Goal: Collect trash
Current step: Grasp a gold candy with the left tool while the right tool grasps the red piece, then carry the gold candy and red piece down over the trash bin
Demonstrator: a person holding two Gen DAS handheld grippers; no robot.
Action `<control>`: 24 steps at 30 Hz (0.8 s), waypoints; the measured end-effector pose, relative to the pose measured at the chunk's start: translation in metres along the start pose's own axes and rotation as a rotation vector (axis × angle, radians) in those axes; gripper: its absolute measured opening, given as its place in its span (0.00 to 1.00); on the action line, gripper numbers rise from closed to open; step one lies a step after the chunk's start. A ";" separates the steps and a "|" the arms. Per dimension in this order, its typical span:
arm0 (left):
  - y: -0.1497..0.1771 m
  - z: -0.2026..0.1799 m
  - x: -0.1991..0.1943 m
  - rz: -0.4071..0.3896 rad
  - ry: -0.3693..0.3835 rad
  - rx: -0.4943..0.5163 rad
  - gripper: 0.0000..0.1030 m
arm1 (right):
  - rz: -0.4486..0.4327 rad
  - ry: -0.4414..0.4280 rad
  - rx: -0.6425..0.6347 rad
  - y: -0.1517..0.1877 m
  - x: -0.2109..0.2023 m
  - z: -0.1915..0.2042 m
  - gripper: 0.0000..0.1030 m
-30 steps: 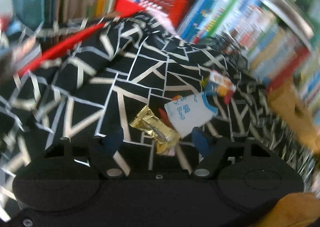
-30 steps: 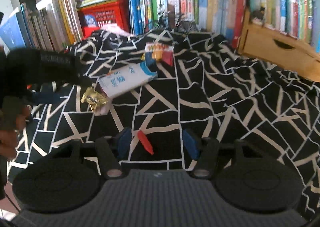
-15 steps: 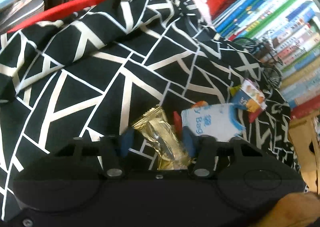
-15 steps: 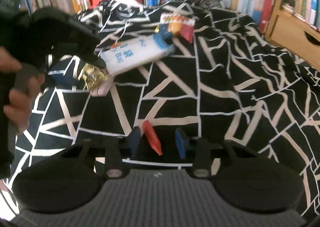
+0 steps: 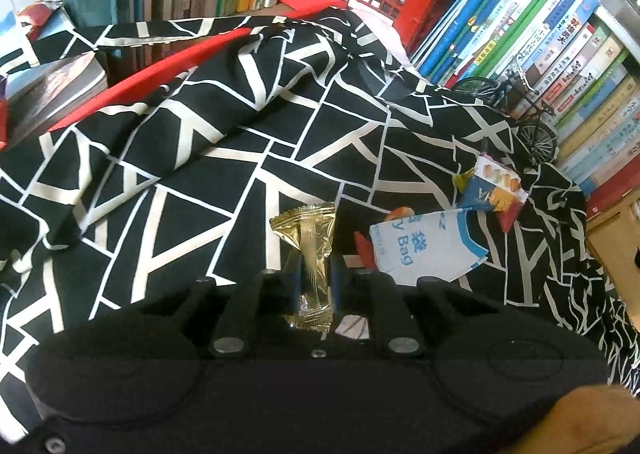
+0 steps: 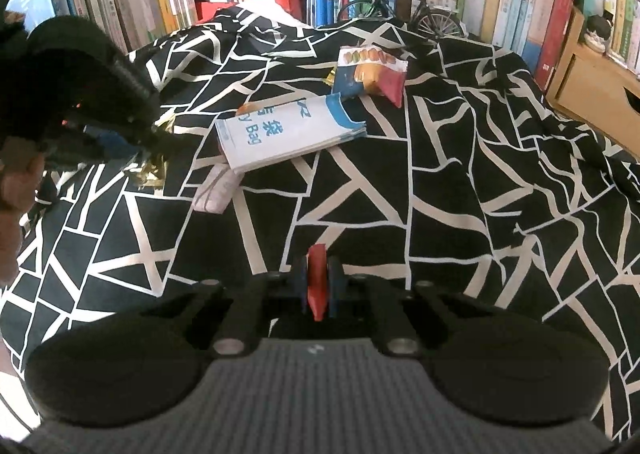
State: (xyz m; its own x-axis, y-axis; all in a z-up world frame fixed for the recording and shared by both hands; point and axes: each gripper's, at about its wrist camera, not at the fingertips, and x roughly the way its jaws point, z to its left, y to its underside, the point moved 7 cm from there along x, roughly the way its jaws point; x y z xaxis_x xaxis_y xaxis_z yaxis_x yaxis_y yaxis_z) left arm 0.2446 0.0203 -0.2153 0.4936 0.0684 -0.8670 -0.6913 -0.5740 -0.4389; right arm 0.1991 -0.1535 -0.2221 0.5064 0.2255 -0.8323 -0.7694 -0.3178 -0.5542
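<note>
left gripper (image 5: 315, 278) closing on gold wrapper (image 5: 310, 238), its long axis along fingers. right gripper (image 6: 317, 281) clamped on red scrap (image 6: 316, 282), on edge between pads. white bag (image 6: 292, 134) and snack packet (image 6: 370, 70) lie ahead on patterned cloth (image 6: 440, 194), nearer left gripper.

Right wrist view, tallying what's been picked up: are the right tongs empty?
No, a red scrap stands pinched between the right tongs above the black-and-white cloth.
</note>
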 end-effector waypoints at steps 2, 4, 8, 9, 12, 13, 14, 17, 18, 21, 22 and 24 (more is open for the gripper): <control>0.001 0.002 -0.004 -0.002 -0.003 0.004 0.13 | -0.002 -0.005 -0.001 -0.001 -0.001 0.002 0.13; 0.003 0.003 -0.010 -0.004 -0.004 0.012 0.13 | -0.003 -0.009 -0.009 -0.002 -0.003 0.004 0.13; 0.010 0.007 -0.023 0.000 -0.011 0.034 0.13 | -0.015 -0.015 -0.021 -0.002 -0.011 0.010 0.13; 0.012 0.008 -0.027 0.002 -0.011 0.038 0.13 | -0.020 -0.016 -0.020 -0.002 -0.014 0.011 0.13; 0.020 0.010 -0.039 0.006 -0.007 0.053 0.13 | -0.033 -0.012 -0.017 -0.001 -0.024 0.013 0.13; 0.022 0.011 -0.044 0.006 -0.005 0.060 0.13 | -0.034 -0.011 -0.015 0.000 -0.026 0.014 0.13; 0.026 0.012 -0.049 0.004 -0.003 0.069 0.13 | -0.036 -0.007 -0.011 0.001 -0.029 0.014 0.13; 0.037 0.016 -0.063 -0.001 0.002 0.093 0.13 | -0.045 0.007 -0.006 0.007 -0.039 0.017 0.13; 0.041 0.018 -0.068 -0.002 0.006 0.097 0.13 | -0.050 0.013 -0.005 0.009 -0.042 0.018 0.13; 0.053 0.026 -0.083 -0.002 0.018 0.107 0.13 | -0.072 0.038 0.007 0.014 -0.056 0.020 0.13; 0.058 0.030 -0.090 -0.004 0.019 0.112 0.13 | -0.079 0.046 0.009 0.015 -0.061 0.021 0.13; 0.065 0.038 -0.103 -0.007 0.024 0.118 0.13 | -0.097 0.064 0.013 0.019 -0.074 0.024 0.13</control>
State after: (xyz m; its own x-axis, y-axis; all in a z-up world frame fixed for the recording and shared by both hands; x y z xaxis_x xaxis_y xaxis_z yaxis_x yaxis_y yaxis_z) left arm 0.1292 0.0072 -0.1637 0.5100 0.0518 -0.8586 -0.7444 -0.4736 -0.4708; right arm 0.1375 -0.1538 -0.1706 0.6023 0.1949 -0.7741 -0.7204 -0.2849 -0.6323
